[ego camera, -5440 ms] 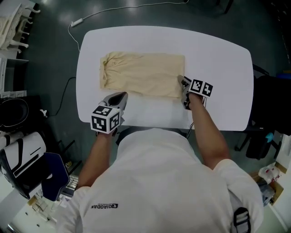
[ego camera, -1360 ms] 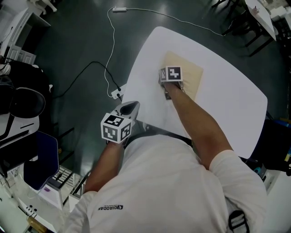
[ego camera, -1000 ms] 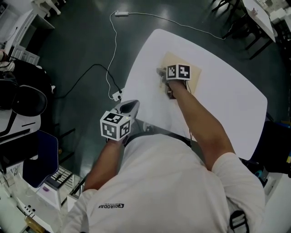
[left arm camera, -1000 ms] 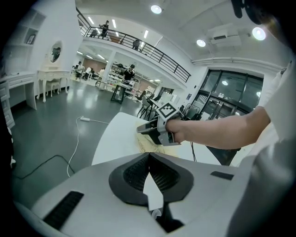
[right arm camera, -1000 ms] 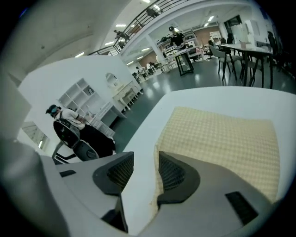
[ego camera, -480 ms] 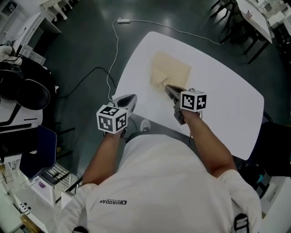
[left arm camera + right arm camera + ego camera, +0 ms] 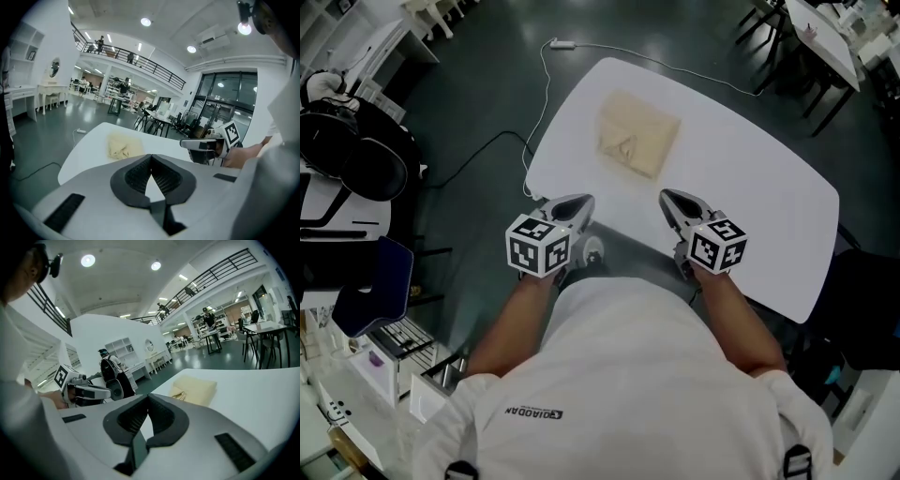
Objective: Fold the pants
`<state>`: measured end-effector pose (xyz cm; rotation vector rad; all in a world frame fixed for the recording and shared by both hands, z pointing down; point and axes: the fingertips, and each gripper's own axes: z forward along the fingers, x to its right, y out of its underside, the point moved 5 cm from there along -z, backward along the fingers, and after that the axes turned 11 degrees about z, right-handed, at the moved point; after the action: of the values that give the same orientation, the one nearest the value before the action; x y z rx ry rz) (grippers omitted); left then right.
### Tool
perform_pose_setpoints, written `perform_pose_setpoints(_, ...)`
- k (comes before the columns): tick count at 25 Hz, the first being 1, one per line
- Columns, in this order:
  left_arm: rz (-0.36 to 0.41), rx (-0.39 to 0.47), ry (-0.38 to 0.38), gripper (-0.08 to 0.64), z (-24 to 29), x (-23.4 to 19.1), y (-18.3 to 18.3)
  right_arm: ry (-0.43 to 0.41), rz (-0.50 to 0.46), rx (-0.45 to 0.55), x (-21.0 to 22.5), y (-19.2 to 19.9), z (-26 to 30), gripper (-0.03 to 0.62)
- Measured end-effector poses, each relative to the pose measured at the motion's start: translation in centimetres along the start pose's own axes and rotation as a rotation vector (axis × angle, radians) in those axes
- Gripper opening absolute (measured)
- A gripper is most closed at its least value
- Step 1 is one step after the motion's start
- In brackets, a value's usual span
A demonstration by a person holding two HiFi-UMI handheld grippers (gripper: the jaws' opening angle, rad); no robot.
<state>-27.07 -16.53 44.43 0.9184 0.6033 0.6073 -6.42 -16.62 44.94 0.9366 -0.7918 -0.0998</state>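
Observation:
The beige pants [image 7: 637, 139] lie folded into a small square packet on the far left part of the white table [image 7: 750, 187]; they also show as pants [image 7: 123, 144] in the left gripper view and pants [image 7: 194, 387] in the right gripper view. My left gripper [image 7: 577, 202] hovers at the table's near edge, jaws touching, empty. My right gripper [image 7: 669, 199] is held beside it, over the near edge, shut on nothing. Both are well short of the pants.
A white cable with a plug [image 7: 558, 44] trails on the dark floor left of the table. Dark chairs [image 7: 337, 164] and white shelving stand at the far left. More tables and chairs [image 7: 806, 37] are at the top right.
My right gripper let go of the pants, shut, and drew back to the table's near edge. The left gripper shifted right beside it. The pants now lie folded smaller.

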Motion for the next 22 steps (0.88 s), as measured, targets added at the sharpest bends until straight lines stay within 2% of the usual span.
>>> perform_pose_setpoints(7,0.016,-0.007,-0.052,0.028,-2.8,4.8,0.8,-0.149,0.051,0.081,-1.5,0.5,-4.2,0.020)
perform_pose_setpoints(12,0.035,-0.063,-0.102,0.028,-4.7,4.6,2.2,-0.179,0.116,0.130,-1.8,1.6,-4.2,0.019)
perform_pose_setpoints(18,0.057,-0.071,-0.058,0.028,-4.2,3.8,1.6,-0.130,0.143,0.073,-1.6,4.5,-3.2,0.019)
perform_pose_setpoints(22,0.084,-0.068,-0.015,0.028,-3.5,2.8,0.8,-0.093,0.145,0.082,-1.5,4.7,-2.8,0.018)
